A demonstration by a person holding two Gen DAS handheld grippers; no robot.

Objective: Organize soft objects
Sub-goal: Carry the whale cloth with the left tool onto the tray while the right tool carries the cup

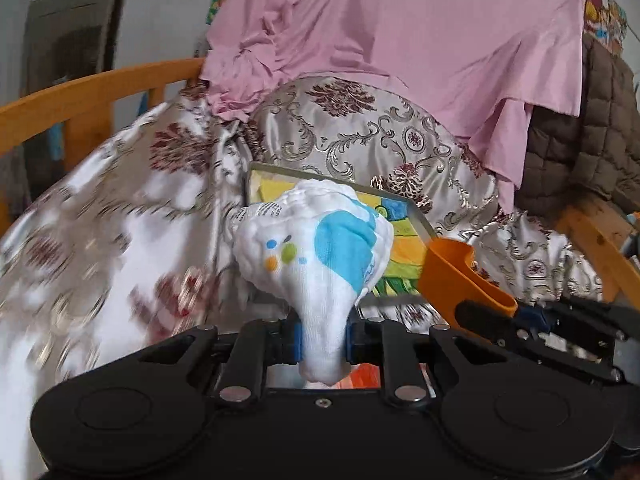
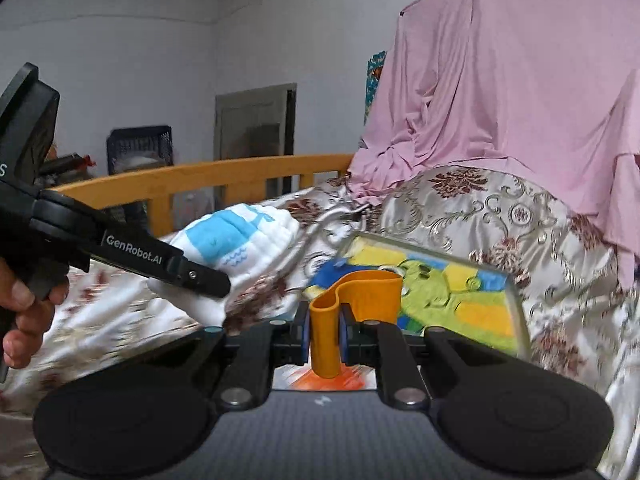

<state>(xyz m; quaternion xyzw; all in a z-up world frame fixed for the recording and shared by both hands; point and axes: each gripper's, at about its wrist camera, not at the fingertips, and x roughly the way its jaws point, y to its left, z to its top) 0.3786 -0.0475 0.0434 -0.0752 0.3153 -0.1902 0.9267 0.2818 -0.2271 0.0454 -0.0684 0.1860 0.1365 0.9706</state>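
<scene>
While the left tool [image 1: 323,340] pinched the narrow end of a white cloth [image 1: 316,248] between its blue pads, the rest of that cloth bulged forward above the jaws, its printed blue patch and small coloured dots facing the left wrist camera. The cloth hung clear of the bed, in front of a flat picture board [image 1: 404,248] painted in yellow, green and blue that lay on the bedding. The right tool [image 2: 325,338] was closed narrow on a folded orange band [image 2: 352,300], a soft strip doubled over so that its loop stood up between the pads and curled back over the same picture board. In the left wrist view the orange band showed at the right, just beside the white cloth but not touching it, with the right tool's black linkage under it. In the right wrist view the left tool came in from the left, gripped by a person's hand [image 2: 24,316], with the white cloth bunched at its tip. A floral satin bedspread [image 1: 360,132] covered the bed, a pink sheet [image 1: 400,32] was draped over the pile behind it, and a wooden bed rail [image 2: 200,180] ran along the far side.
</scene>
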